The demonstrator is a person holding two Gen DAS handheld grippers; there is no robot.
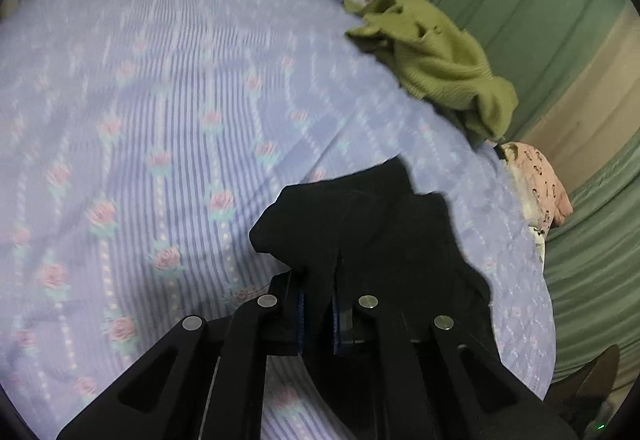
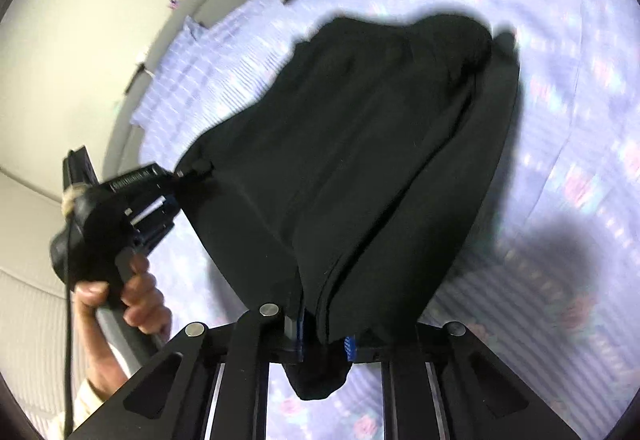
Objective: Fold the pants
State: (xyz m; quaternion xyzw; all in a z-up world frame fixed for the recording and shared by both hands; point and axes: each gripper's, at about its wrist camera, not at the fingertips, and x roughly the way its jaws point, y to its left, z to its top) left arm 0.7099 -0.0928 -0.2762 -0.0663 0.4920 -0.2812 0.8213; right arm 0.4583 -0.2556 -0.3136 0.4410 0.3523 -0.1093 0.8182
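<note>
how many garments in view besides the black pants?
2: an olive green garment bunched at the bedspread's far right edge, and a pink printed garment nearer, hanging off that edge. More may be hidden.

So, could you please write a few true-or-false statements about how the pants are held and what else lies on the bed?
1. Both grippers are shut on the black pants. True: the left gripper and right gripper each pinch the fabric.
2. The pants lie flat and neatly folded. False: they hang stretched between the two grippers above the bedsheet.
3. An olive green garment lies crumpled near the bed's edge. True.
4. The bedsheet is plain white. False: it is lavender striped with pink roses.
5. The pink patterned cloth lies under the pants. False: it sits apart, at the bed's edge.
</note>
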